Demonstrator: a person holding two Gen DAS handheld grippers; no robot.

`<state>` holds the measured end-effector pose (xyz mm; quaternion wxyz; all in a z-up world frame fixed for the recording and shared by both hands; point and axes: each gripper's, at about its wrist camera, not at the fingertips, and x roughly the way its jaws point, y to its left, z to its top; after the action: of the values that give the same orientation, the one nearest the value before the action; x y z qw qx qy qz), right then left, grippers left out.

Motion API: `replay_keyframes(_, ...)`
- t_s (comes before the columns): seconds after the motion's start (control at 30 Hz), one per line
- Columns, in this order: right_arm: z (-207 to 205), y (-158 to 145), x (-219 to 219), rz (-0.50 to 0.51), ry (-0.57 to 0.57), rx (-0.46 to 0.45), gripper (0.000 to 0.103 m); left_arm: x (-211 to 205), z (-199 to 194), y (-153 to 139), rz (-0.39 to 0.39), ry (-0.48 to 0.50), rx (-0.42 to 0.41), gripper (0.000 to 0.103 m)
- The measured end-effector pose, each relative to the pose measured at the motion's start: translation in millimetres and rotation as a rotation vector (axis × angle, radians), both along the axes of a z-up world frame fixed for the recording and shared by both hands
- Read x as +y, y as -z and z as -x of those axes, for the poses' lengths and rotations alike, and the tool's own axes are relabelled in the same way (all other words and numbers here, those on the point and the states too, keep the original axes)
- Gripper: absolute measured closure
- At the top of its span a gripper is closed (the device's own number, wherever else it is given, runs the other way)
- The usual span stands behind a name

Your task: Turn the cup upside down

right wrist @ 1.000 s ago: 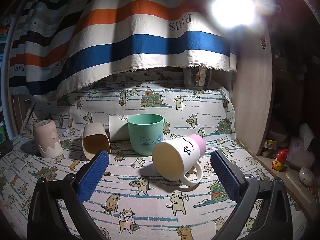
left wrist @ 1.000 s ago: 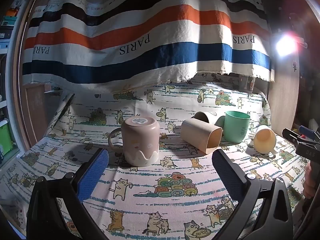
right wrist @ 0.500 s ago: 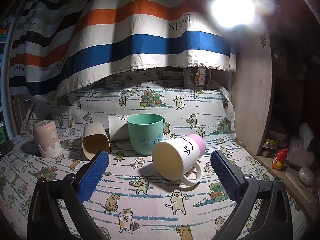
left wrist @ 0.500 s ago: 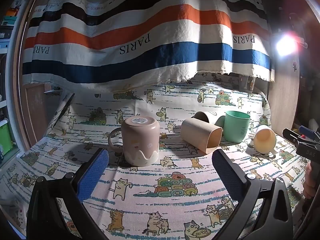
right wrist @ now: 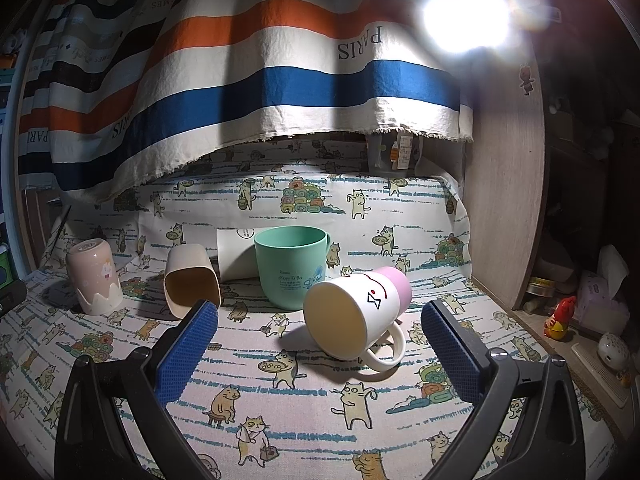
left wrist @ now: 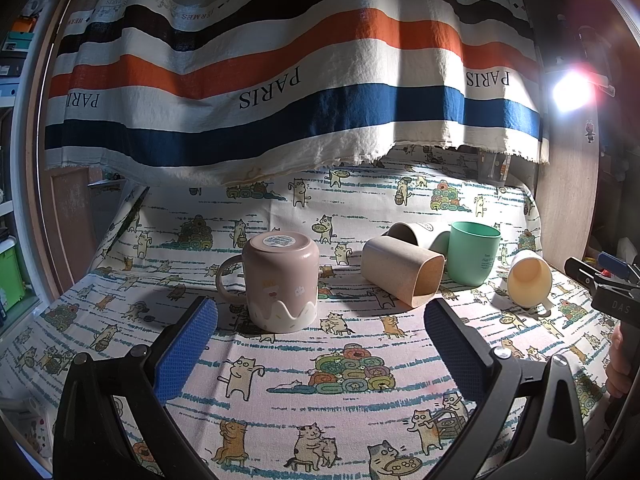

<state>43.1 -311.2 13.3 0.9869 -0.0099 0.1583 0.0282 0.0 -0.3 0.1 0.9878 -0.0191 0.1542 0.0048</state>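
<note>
A pink mug (left wrist: pixel 282 280) stands upside down on the cat-print cloth, just beyond my open, empty left gripper (left wrist: pixel 320 320); it also shows at the left of the right wrist view (right wrist: pixel 94 280). A white-and-pink mug (right wrist: pixel 356 316) lies on its side, mouth toward me, between the fingers of my open, empty right gripper (right wrist: pixel 319 322); it shows at the right of the left wrist view (left wrist: pixel 528 282). A green cup (right wrist: pixel 294 266) stands upright. A beige square cup (right wrist: pixel 191 286) and a white cup (right wrist: pixel 236 256) lie on their sides.
A striped PARIS cloth (left wrist: pixel 280 92) hangs behind the table. A wooden side panel (right wrist: pixel 508 200) bounds the right. A bright lamp (right wrist: pixel 464 16) glares at top right. Small items, including a red figurine (right wrist: pixel 560 316), sit on a ledge at the right.
</note>
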Motion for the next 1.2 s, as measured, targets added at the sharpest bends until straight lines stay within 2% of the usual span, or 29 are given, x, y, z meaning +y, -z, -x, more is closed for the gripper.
replay_keyframes(1.2,2.6,-0.7,1.6,0.004,-0.006,-0.006,0.000,0.4,1.2,-0.4,0.000,-0.007,0.000,0.000)
